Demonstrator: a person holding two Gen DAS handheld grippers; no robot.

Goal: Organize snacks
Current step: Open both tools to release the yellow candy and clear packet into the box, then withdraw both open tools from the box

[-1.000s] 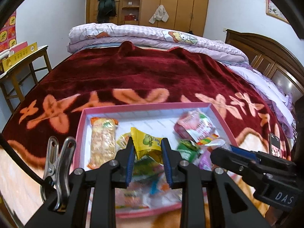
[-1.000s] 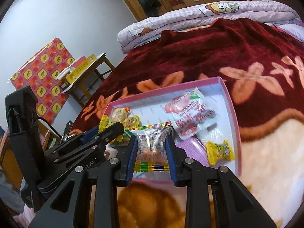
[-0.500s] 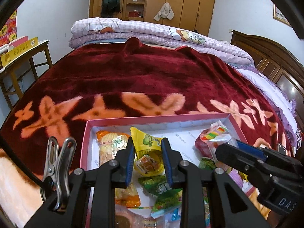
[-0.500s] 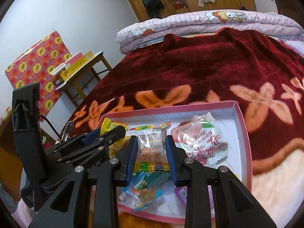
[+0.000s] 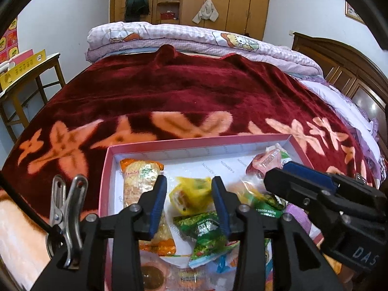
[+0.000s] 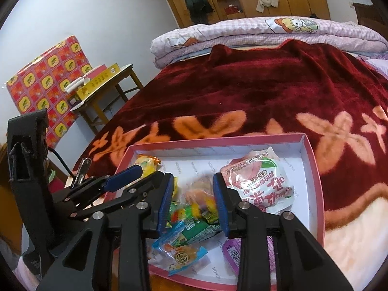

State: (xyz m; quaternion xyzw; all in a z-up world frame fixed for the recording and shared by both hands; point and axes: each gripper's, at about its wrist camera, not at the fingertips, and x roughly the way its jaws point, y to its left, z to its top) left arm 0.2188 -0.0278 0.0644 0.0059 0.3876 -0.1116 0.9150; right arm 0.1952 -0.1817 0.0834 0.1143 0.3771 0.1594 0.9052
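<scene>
A pink box [image 5: 107, 169] of snacks lies on the red blanket. My left gripper [image 5: 189, 201] hovers over the box's middle, its jaws opening. A blurred yellow packet [image 5: 191, 194] drops loose between them, clear of the pads. Beside it lie a long orange packet [image 5: 138, 181] and a green packet [image 5: 208, 230]. My right gripper [image 6: 194, 198] hangs close alongside with its jaws opening too. A blurred clear packet with orange contents [image 6: 201, 191] slips free between them. A pink-and-white packet [image 6: 262, 186] rests to its right.
The box [image 6: 312, 169] also holds a purple jelly cup [image 6: 232, 252] and a blue-edged packet [image 6: 179, 252] near its front. Folded quilts [image 5: 194, 38] lie at the bed's far end. A wooden stool [image 6: 106, 92] stands left of the bed, a dark headboard [image 5: 339, 65] to the right.
Both grippers carried their packets forward over the box's middle, then spread their jaws. The yellow packet and the clear packet have come loose and are dropping onto the other snacks.
</scene>
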